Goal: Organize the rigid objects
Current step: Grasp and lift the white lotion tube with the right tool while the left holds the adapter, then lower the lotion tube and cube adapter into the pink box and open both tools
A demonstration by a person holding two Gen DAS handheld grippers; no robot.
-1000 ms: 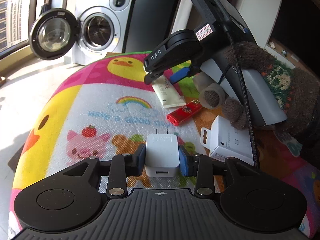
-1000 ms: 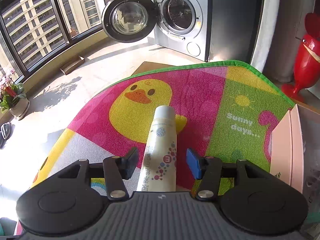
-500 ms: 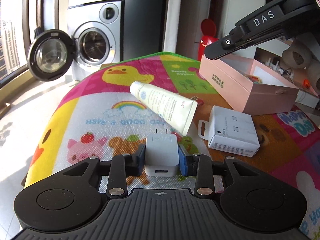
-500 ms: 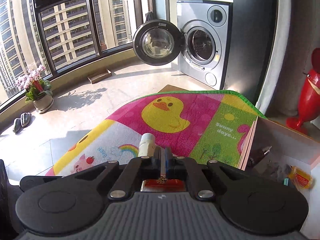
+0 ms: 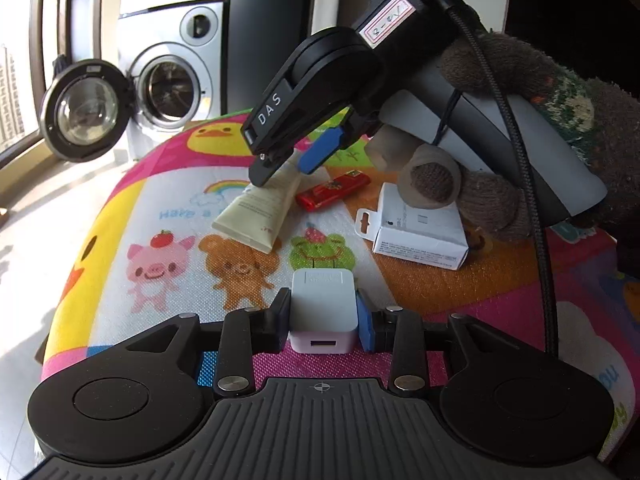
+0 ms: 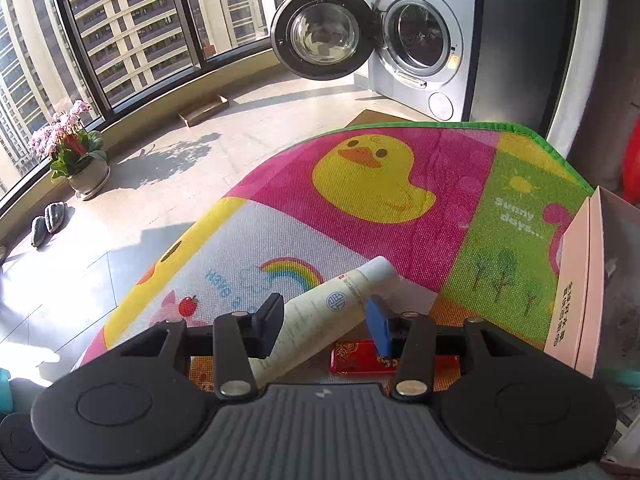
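My left gripper (image 5: 323, 310) is shut on a white USB charger cube (image 5: 323, 308), just above the cartoon play mat (image 5: 168, 224). My right gripper (image 6: 325, 322) is open and astride a cream tube (image 6: 320, 316) that lies on the mat; it also shows in the left wrist view (image 5: 286, 162) over that tube (image 5: 260, 212). A red lighter (image 5: 333, 191) lies right of the tube, and sits under the right gripper's blue fingertip (image 6: 378, 330) in the right wrist view (image 6: 360, 360). A white carton (image 5: 420, 228) lies further right.
A pink open box (image 6: 576, 288) stands at the mat's right edge. A washing machine (image 6: 420, 36) with its door open stands beyond the mat. The mat's edge (image 6: 400, 130) drops to the tiled floor on the left and far side.
The right gripper was shut and raised near the pink box half a second ago; it has come back down, opened, and now straddles the cream tube. The left gripper still holds the charger.
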